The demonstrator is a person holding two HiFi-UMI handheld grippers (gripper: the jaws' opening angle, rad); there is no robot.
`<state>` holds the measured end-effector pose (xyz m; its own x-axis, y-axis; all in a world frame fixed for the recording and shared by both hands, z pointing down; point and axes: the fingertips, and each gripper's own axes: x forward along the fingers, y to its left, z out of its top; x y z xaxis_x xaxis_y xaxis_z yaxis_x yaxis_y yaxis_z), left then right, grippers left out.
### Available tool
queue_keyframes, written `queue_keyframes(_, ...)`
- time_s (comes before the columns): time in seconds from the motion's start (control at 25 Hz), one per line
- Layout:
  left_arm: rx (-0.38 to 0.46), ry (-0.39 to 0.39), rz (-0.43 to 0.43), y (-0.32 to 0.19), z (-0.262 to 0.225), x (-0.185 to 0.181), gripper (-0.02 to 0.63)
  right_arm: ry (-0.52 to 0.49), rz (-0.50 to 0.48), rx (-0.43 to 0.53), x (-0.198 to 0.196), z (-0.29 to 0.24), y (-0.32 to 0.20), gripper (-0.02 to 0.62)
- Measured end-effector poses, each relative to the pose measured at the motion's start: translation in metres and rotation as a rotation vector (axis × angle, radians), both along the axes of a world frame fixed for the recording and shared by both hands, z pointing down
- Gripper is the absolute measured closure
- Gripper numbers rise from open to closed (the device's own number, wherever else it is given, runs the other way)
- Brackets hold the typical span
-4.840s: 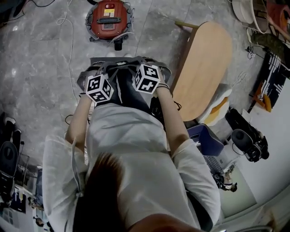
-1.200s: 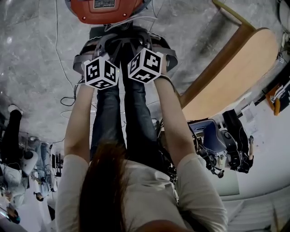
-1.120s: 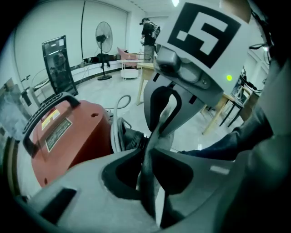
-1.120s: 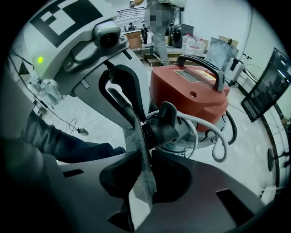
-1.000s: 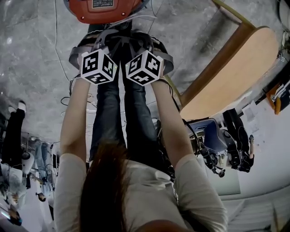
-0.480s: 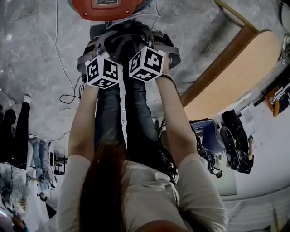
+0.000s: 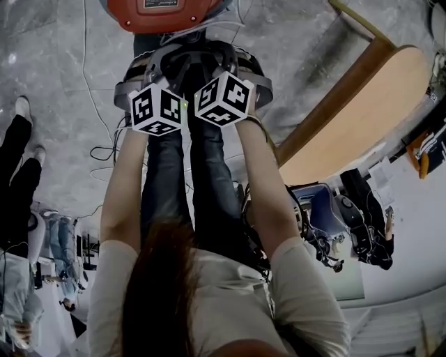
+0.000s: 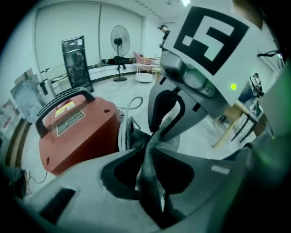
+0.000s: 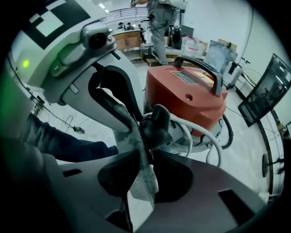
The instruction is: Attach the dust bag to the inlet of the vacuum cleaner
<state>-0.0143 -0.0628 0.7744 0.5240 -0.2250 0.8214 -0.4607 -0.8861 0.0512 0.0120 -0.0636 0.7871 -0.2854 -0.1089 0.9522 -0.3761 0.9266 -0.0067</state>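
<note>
- Head view: person stands over a red vacuum cleaner (image 7: 164,12) at the top centre of the frame, on a grey marbled floor (image 7: 56,84).
- Both arms reach down and forward. The two marker cubes sit side by side in the upper centre, left cube (image 7: 157,110) and right cube (image 7: 223,99).
- Left gripper (image 8: 146,148): jaws closed, pinching a fold of grey fabric, the dust bag (image 8: 152,182).
- Right gripper (image 9: 143,157): jaws have just been opening a little. The bag's fabric is between them, with both tips against it.
- The bag runs as a taut grey strip between the two grippers. A loose flap hangs below the right jaws, lower centre of the right gripper view.
- The bag is off the floor, right in front of the vacuum's black fitting (image 9: 159,123). In the right gripper view the fabric overlaps that fitting. Can't tell whether it is seated on it.
- White hose (image 9: 204,134) loops round the fitting at the vacuum's base.
- Black carry handle (image 9: 200,68) sits on top of the red body.
- Wooden table (image 7: 355,111) at the right of the head view, well apart from the vacuum.
- Thin cable (image 7: 104,150) trails on the floor, left of the arms.
- Standing fan (image 8: 119,48) in the background, upper centre of the left gripper view.
- Another person (image 9: 161,22) stands in the background, at the top of the right gripper view.
</note>
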Motion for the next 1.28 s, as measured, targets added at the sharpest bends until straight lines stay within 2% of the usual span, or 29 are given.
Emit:
queue_keyframes(0.12, -0.006, 0.027, -0.12, 0.002, 0.004, -0.006, 0.517, 0.019, -0.1, 0.003, -0.006, 0.004, -0.002, 0.502)
queue_keyframes(0.2, -0.016, 0.037, -0.142, 0.004, 0.007, -0.007, 0.517, 0.025, -0.123, 0.005, -0.007, 0.006, -0.001, 0.5)
queue_keyframes(0.28, -0.026, 0.027, -0.112, 0.004, 0.008, -0.008, 0.517, 0.019, -0.086, -0.004, -0.008, 0.005, 0.0, 0.5)
queue_keyframes(0.4, -0.027, -0.012, -0.011, 0.002, 0.007, -0.008, 0.512, -0.002, 0.021, -0.036, -0.008, 0.002, 0.003, 0.502)
queue_keyframes(0.48, -0.023, -0.037, 0.017, -0.001, 0.009, -0.005, 0.508, -0.016, 0.046, -0.041, -0.005, 0.004, 0.003, 0.502)
queue_keyframes(0.72, -0.065, -0.052, -0.08, 0.001, 0.009, -0.007, 0.504, -0.019, 0.024, -0.086, -0.004, 0.001, 0.005, 0.489)
queue_keyframes(0.88, -0.138, -0.023, -0.124, 0.004, 0.011, -0.006, 0.503, -0.03, 0.024, -0.105, 0.001, -0.003, 0.007, 0.476)
queue_keyframes(1.08, -0.178, -0.004, -0.121, 0.007, 0.011, -0.008, 0.488, -0.077, 0.105, -0.111, 0.007, -0.011, 0.002, 0.442)
queue_keyframes(1.28, -0.195, 0.005, -0.186, 0.012, 0.007, -0.014, 0.48, -0.135, 0.207, -0.121, 0.006, -0.021, -0.001, 0.455)
